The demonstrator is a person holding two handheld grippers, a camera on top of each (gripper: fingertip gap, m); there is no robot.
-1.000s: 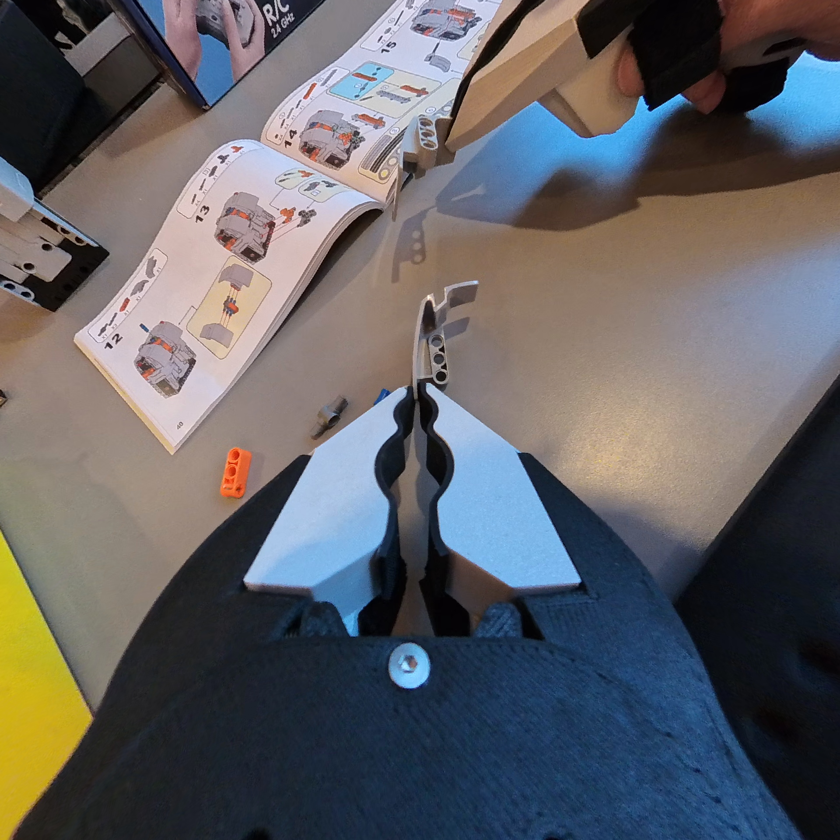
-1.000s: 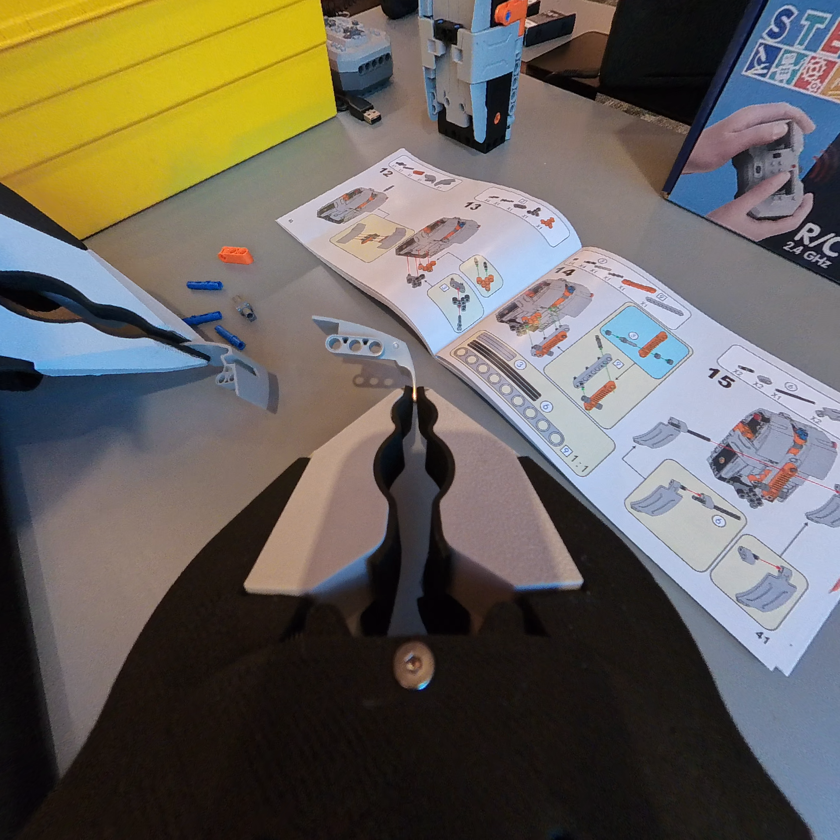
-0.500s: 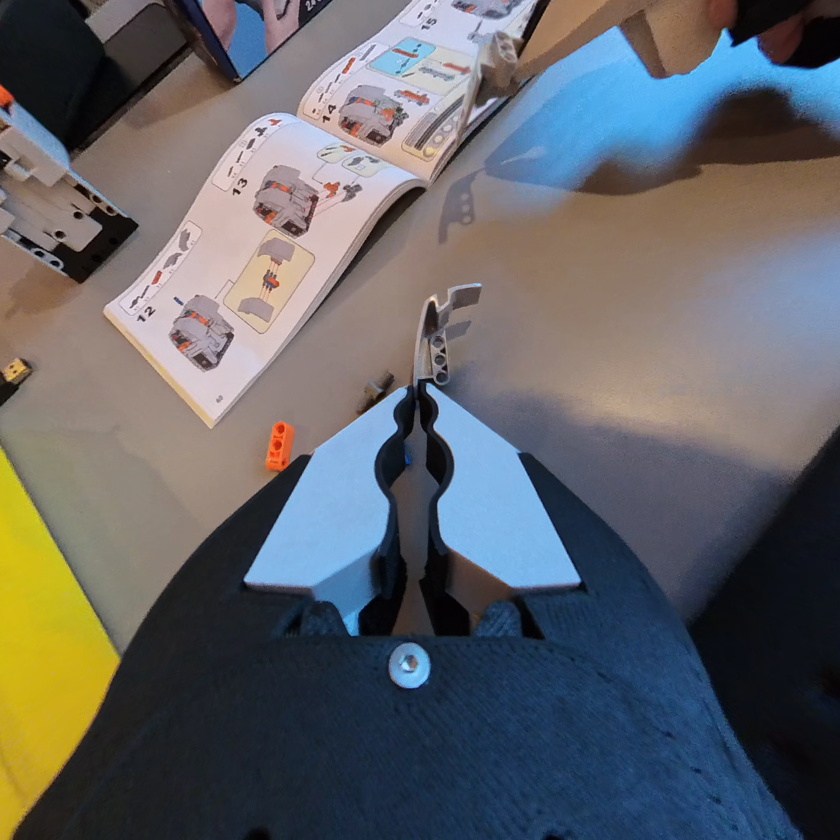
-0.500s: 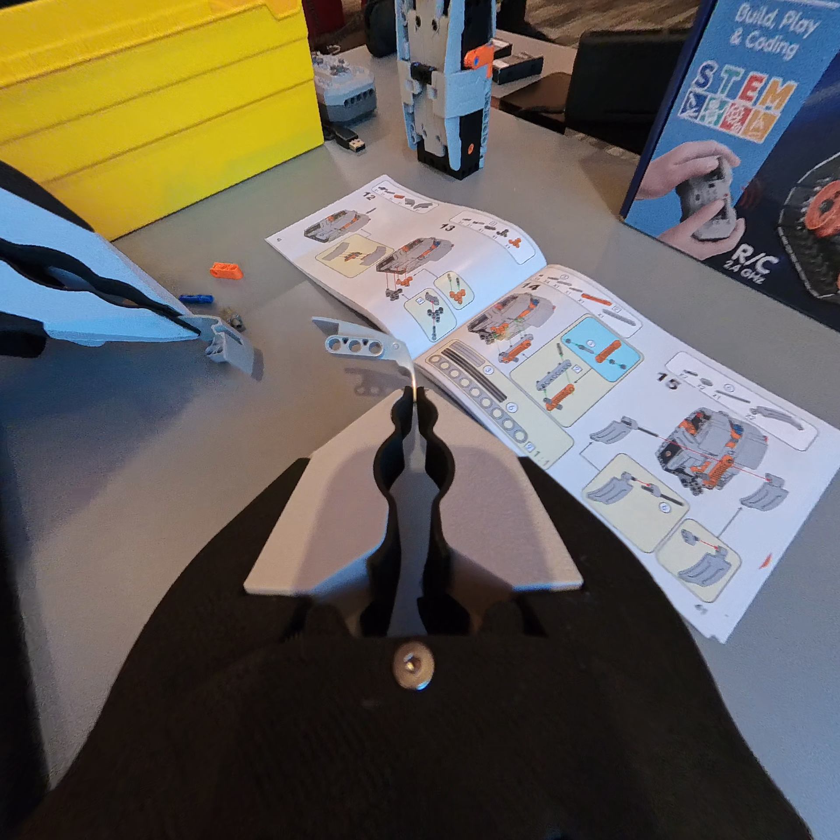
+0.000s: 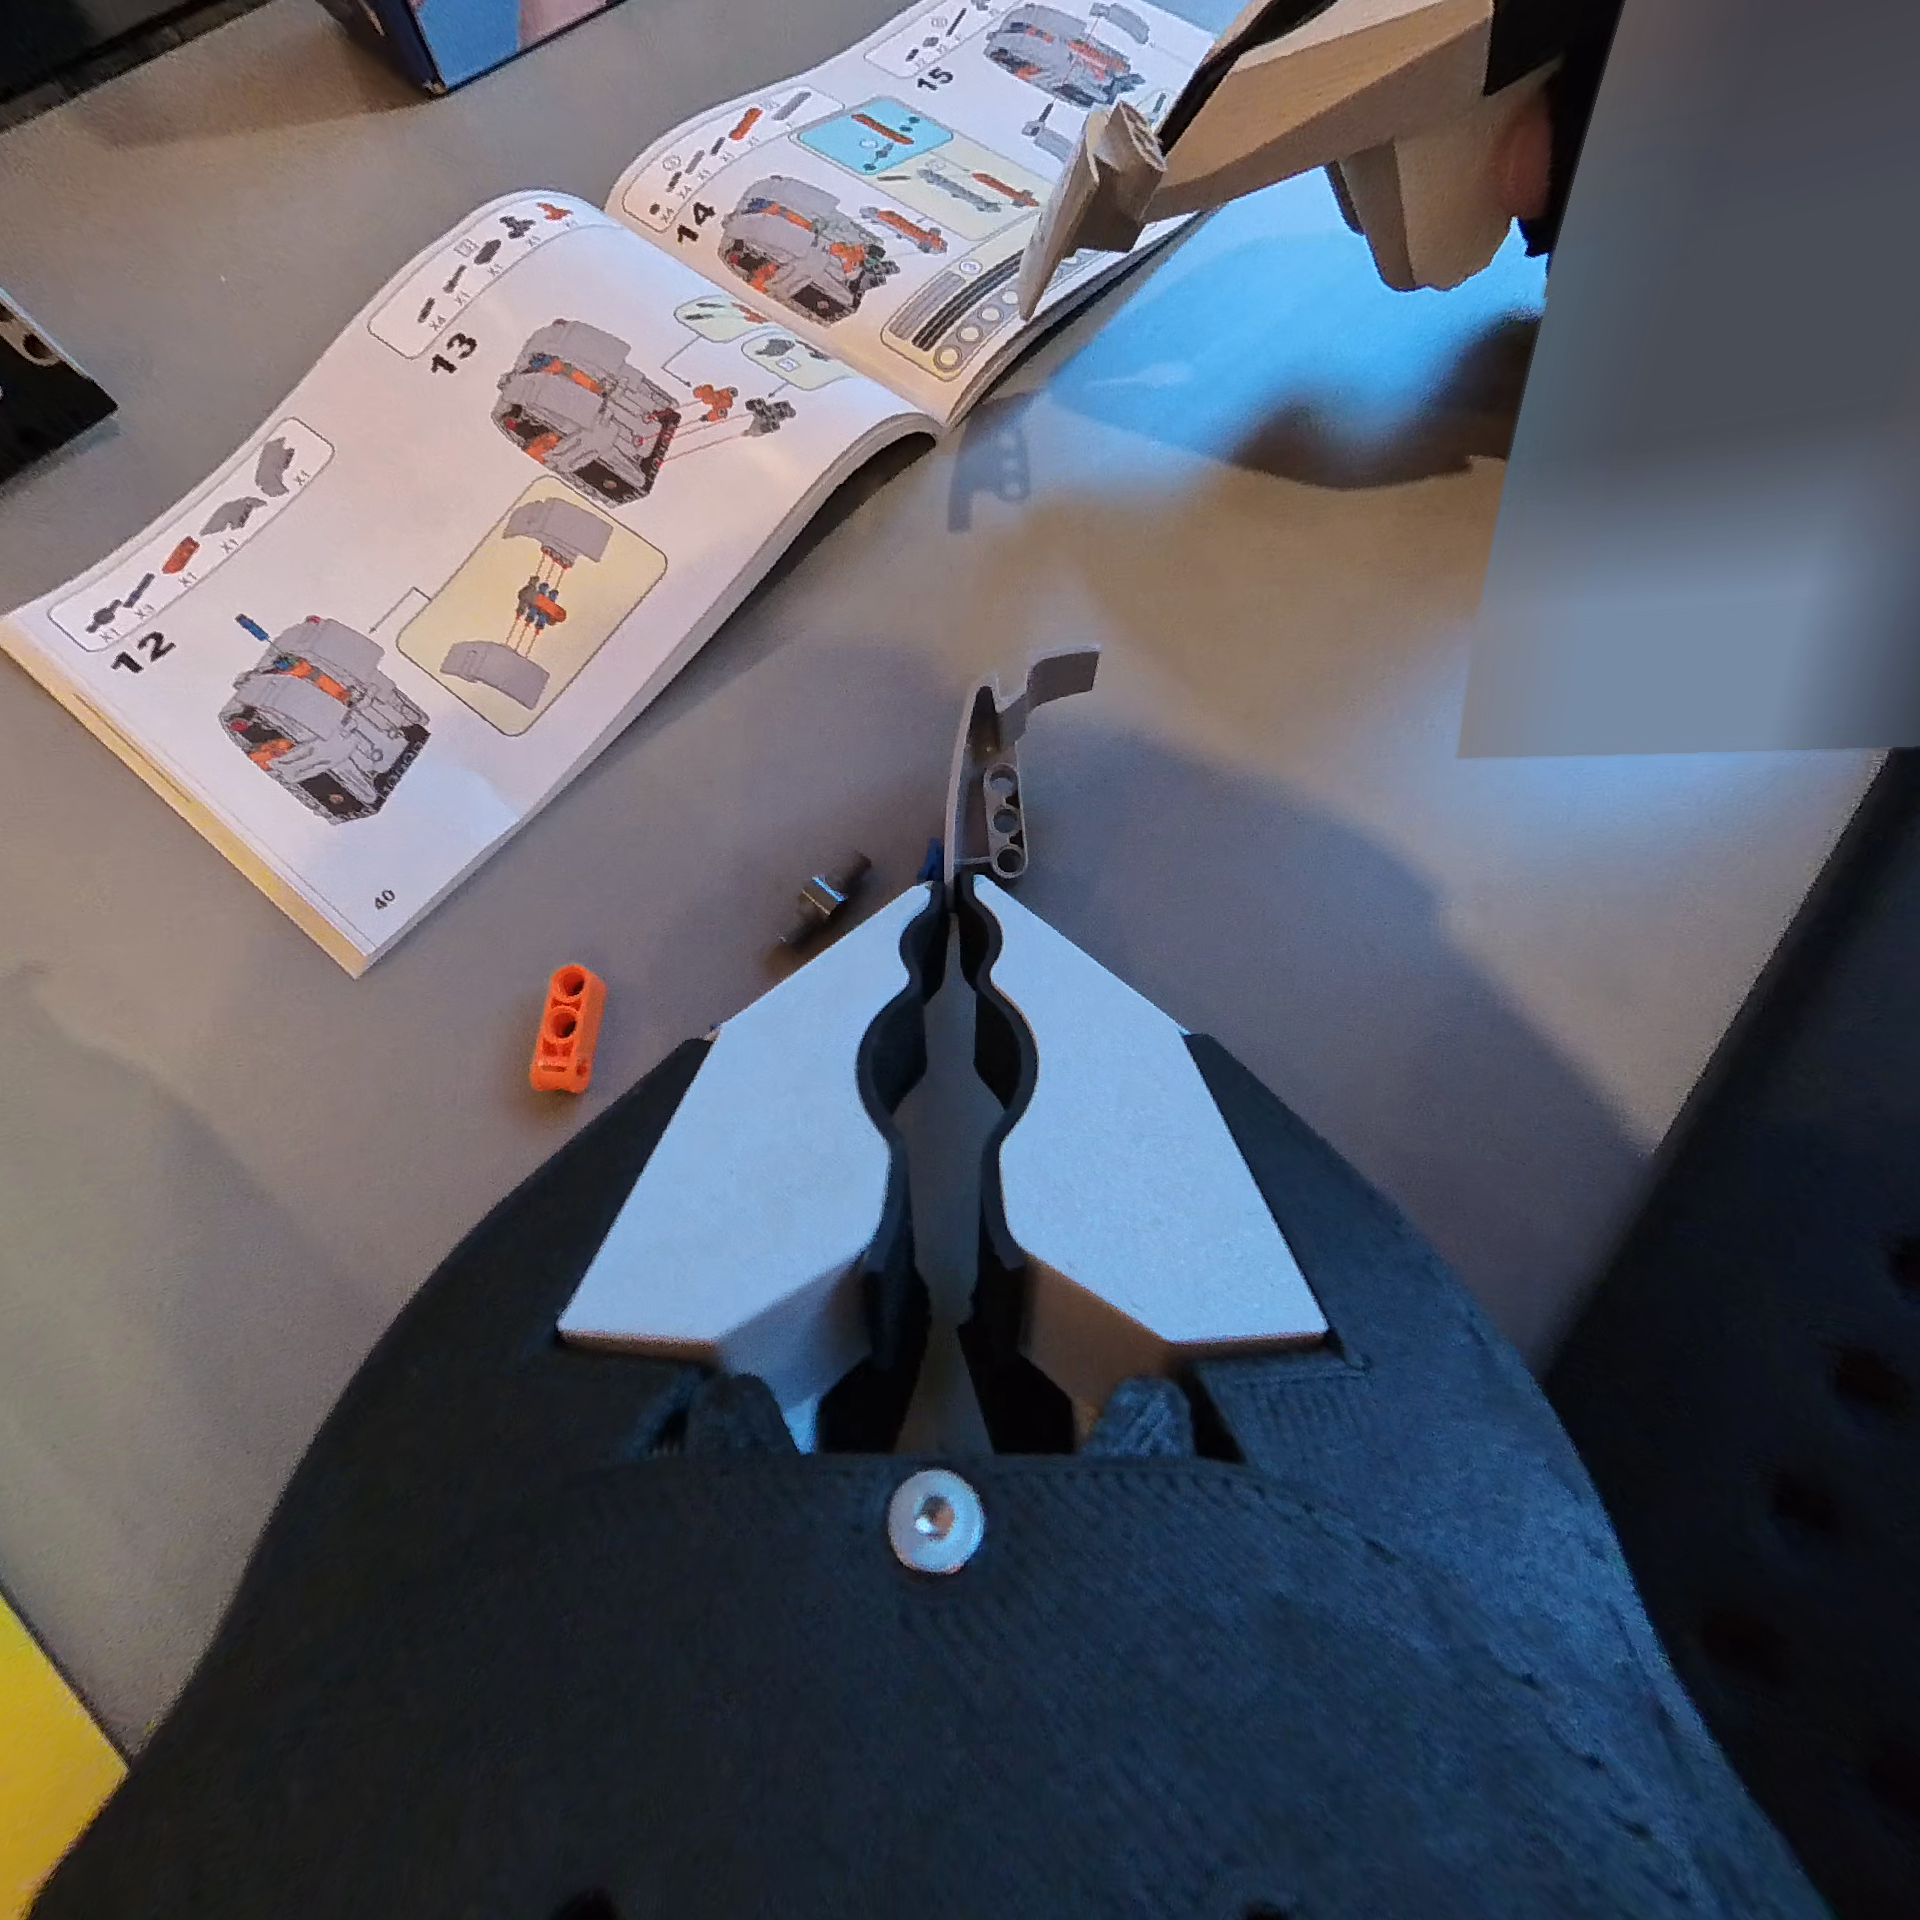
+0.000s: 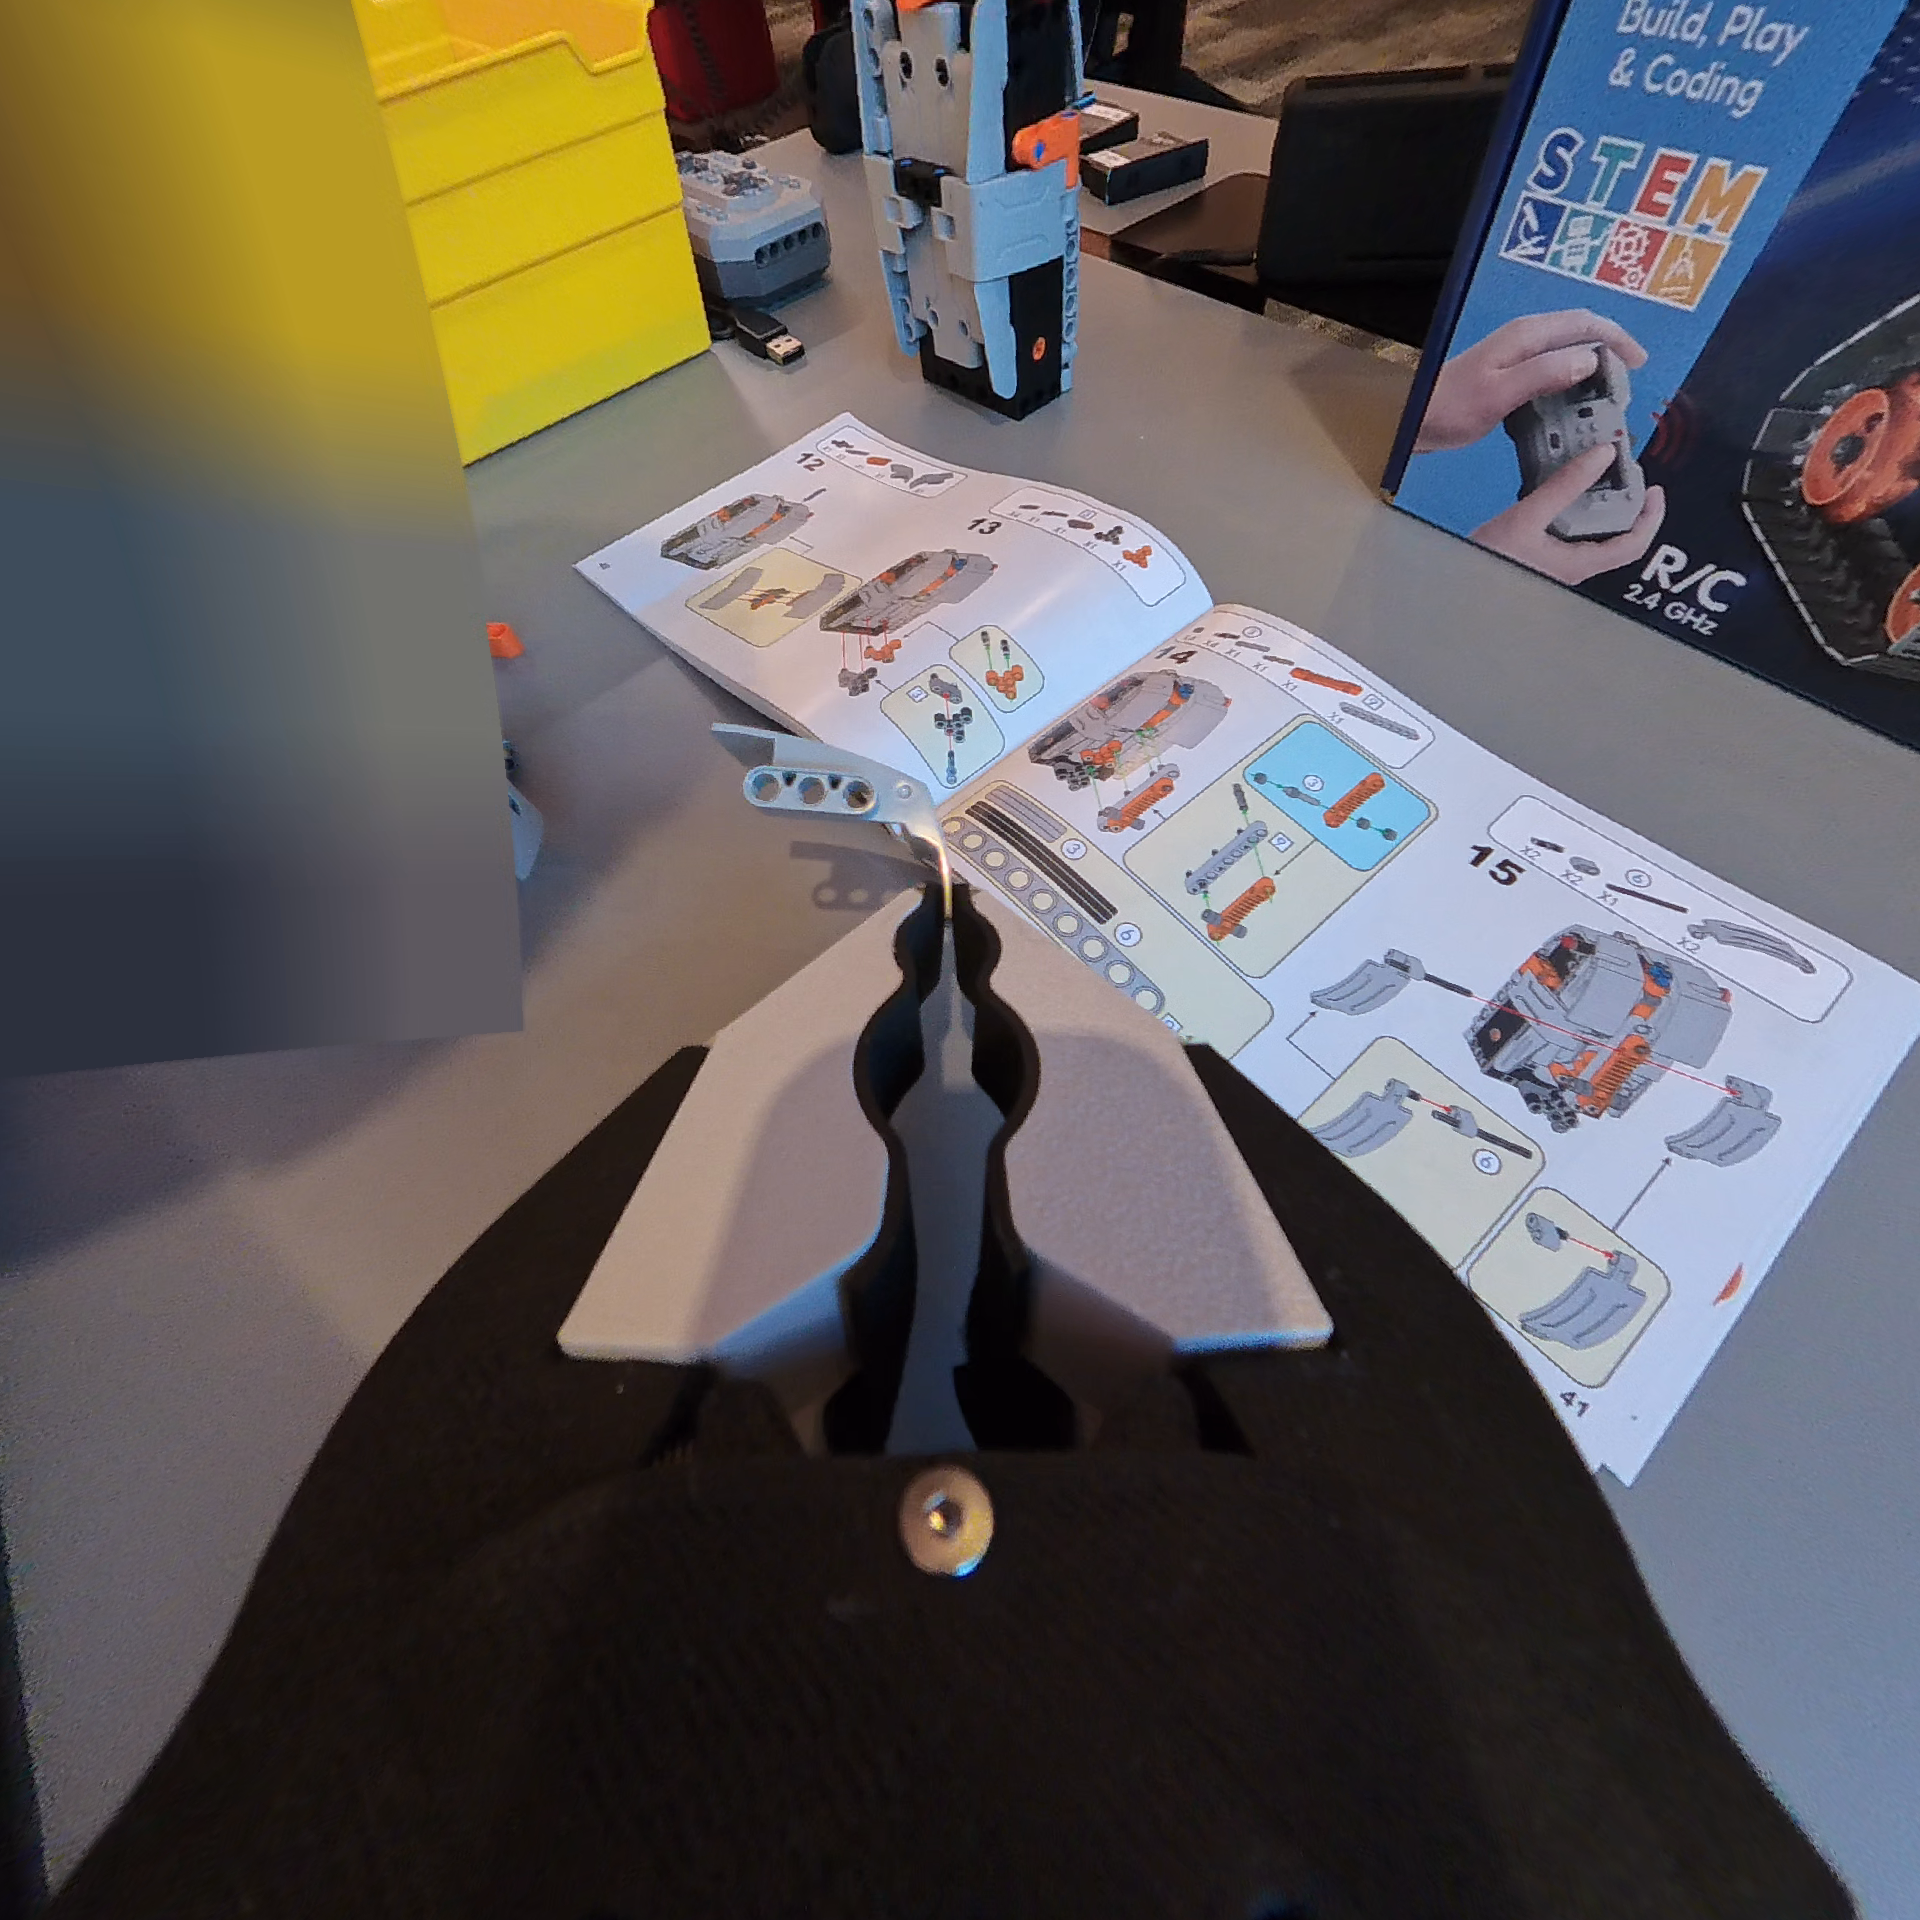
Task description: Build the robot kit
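1. Fingers [image 5: 800, 1091] of the left gripper [image 5: 951, 894] are pressed together on the edge of a grey panel [image 5: 997, 779], a curved plastic piece with a row of holes that sticks out forward from the tips, above the grey table [image 5: 1247, 935].
2. Fingers [image 6: 1122, 1143] of the right gripper [image 6: 948, 904] are likewise clamped on the thin edge of a second panel [image 6: 821, 784], whose holed arm points left, above the table [image 6: 312, 1299].
3. Just left of the left gripper's tips, a dark connector [image 5: 826, 899] lies on the table; a bit of blue part peeks out beside the tips, too hidden to tell what it is.
4. An orange block [image 5: 566, 1029] with two holes lies farther left, apart from the connector.
5. Beyond these, an open booklet [image 5: 468, 540] lies flat, its pages showing building diagrams; in the right wrist view the same booklet [image 6: 1351, 935] runs from just beyond the held panel off to the right.
6. In the left wrist view the right gripper [image 5: 1132, 177] hangs over the far booklet page with its panel [image 5: 1060, 223] hanging down; its shadow falls on the table.
7. Farthest off in the right wrist view stand a grey-and-black model [image 6: 977, 208], upright, a grey unit [image 6: 758, 223] with a plug [image 6: 769, 338] beside it, a yellow bin [image 6: 551, 208] on the left and a blue box [image 6: 1662, 312] on the right.
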